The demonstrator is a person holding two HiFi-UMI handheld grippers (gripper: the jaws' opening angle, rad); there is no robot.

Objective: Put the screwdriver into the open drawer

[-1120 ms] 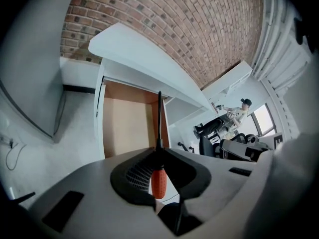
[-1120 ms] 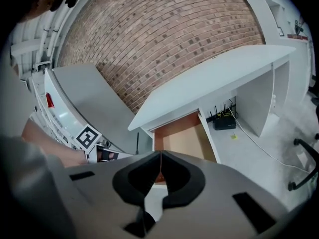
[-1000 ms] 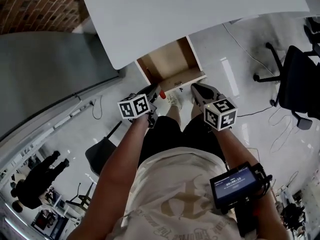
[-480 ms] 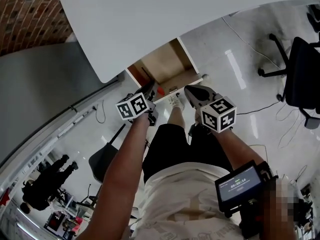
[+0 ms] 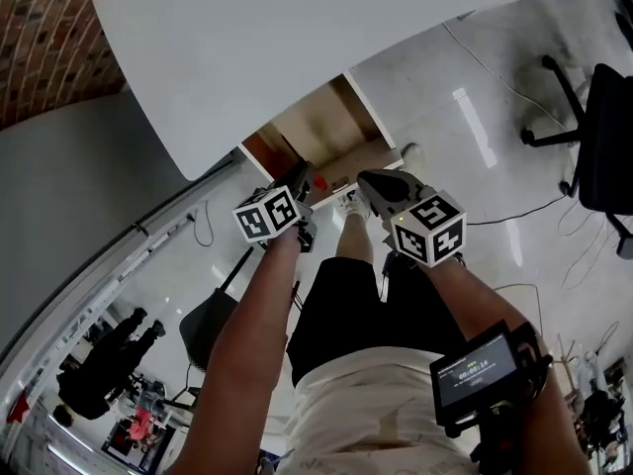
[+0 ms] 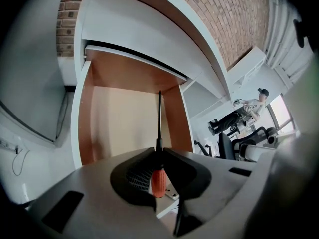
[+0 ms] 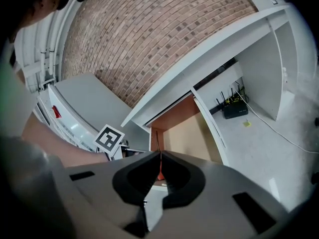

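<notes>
The left gripper (image 6: 159, 151) clamps the screwdriver (image 6: 157, 182), its shaft pointing up-frame at the drawer (image 6: 119, 123) dead ahead; the right gripper (image 7: 160, 156) is closed and empty.

Bright, even light — floor (image 5: 473, 125) glare, fisheye-dark edges

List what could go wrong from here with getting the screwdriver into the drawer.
1. The left gripper pinches the screwdriver only at the handle's front end, so it may swivel or slip out early.
2. Its long shaft points toward the back of the drawer, beneath the desk top; pushing forward could jab it there.
3. The right gripper, jaws together, sits near the drawer's front and might knock it.
</notes>
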